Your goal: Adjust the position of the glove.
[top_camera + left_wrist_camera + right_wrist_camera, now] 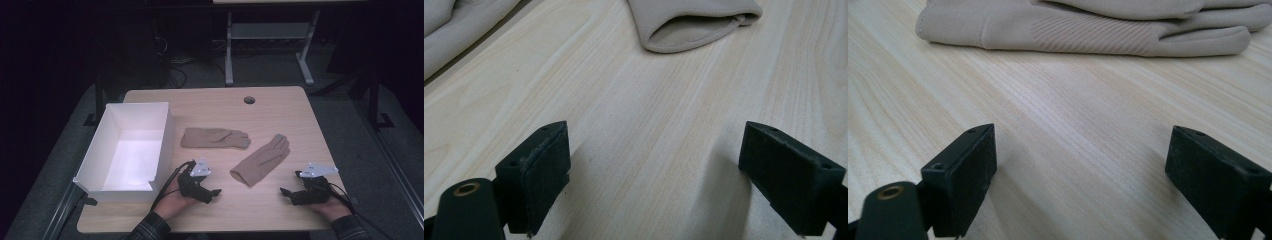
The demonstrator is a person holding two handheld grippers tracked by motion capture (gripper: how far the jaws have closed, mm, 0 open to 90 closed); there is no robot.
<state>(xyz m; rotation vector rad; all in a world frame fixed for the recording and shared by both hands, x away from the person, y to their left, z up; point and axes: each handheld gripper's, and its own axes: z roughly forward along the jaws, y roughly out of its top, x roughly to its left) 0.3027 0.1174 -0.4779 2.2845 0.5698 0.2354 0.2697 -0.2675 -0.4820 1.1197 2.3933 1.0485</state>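
Observation:
Two beige gloves lie on the wooden table (280, 210). One glove (214, 138) lies flat behind the middle; the other glove (261, 160) lies slantwise with its cuff toward me. My left gripper (212, 187) rests low on the table left of that cuff, open and holding nothing. In the left gripper view the open cuff (694, 25) lies ahead of the wide-apart gripper (654, 165), and the far glove (454, 30) sits at the upper left. My right gripper (291, 182) rests right of the slanted glove, open too. In the right gripper view that glove (1088, 25) lies beyond the gripper (1080, 170).
A white open box (131, 150) stands at the table's left side, with nothing visible inside. A round cable hole (249, 100) sits near the far edge. Behind the table a metal frame (270, 45) stands on the dark floor.

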